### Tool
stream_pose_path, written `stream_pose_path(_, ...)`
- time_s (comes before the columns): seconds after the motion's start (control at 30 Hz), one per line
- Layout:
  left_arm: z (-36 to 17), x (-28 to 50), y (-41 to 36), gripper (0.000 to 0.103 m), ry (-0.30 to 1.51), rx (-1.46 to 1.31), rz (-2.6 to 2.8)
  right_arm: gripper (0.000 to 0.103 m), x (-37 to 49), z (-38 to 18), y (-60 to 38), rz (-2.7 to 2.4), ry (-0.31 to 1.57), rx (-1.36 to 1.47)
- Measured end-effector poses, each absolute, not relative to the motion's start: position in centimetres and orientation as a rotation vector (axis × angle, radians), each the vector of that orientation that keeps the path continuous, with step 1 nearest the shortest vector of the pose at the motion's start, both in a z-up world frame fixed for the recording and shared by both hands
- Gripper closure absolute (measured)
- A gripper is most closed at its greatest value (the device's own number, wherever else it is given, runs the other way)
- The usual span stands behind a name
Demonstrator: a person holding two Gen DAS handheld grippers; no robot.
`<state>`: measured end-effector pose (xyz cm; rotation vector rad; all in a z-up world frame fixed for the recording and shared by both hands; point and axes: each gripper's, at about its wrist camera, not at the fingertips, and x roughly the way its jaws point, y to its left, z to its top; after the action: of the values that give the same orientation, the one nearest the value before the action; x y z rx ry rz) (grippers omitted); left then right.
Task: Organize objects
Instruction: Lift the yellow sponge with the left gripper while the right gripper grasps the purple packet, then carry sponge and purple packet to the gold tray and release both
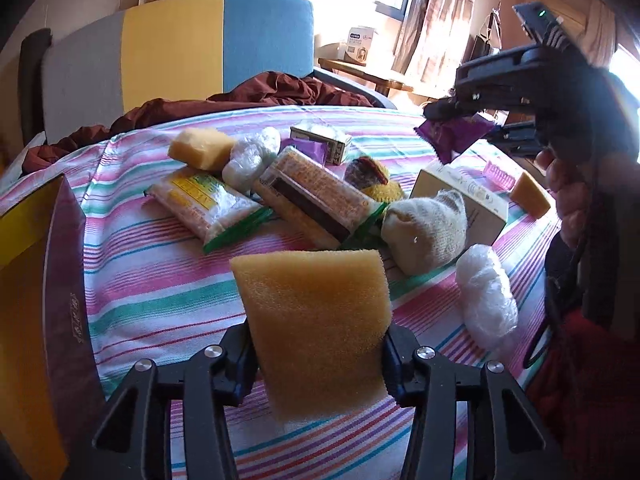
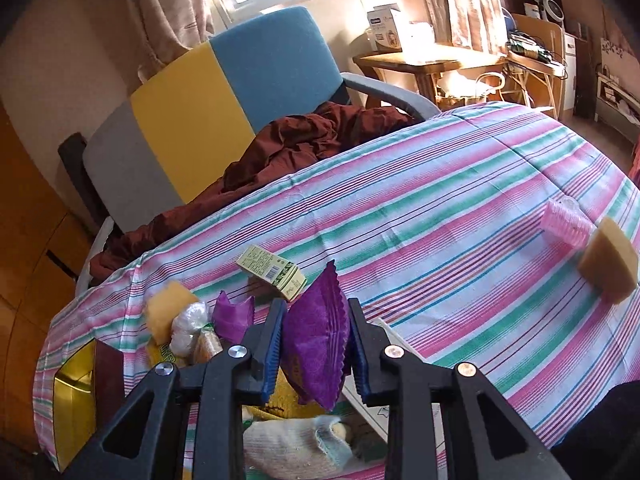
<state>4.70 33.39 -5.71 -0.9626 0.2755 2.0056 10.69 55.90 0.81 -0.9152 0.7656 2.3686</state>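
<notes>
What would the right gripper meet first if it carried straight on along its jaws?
Probably the small green-and-cream carton lying on the striped tablecloth, just beyond the purple crinkle-edged packet it holds; depth is unclear.

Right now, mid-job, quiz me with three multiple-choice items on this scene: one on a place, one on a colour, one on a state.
1. Where is the purple packet?
A. flat on the tablecloth
B. between the right gripper's fingers
C. on the armchair

2. What colour is the sponge in the left gripper?
A. yellow-orange
B. green
C. white

3. What is the state of the right gripper?
A. open and empty
B. shut on a sock
C. shut on the purple packet

Answers: 1 B, the right wrist view shows the packet pinched upright between both fingers. 2 A, the left wrist view shows a yellow-orange foam block. 3 C, both fingers press the packet's sides, lifted above the striped tablecloth.
</notes>
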Motion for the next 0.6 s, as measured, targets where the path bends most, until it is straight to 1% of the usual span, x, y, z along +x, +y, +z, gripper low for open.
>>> stream_pose_path(0.17,-2.5,4.6,31.4,0.051,0.227,-0.936,2.030,0.074,9.8,1.4,54.0,2.440,0.645,-0.944)
stream_pose_path(0.37,0.2,3.3,27.4,0.050,0.211,-0.932,2.132,0.074,10.3,1.2,54.6,2.403,0.666,-0.932)
stream_pose_path(0.6,0.7,-1.4,18.6,0.049,0.185,-0.994,2.377,0.074,9.9,1.2,54.2,2.398,0.618,-0.957)
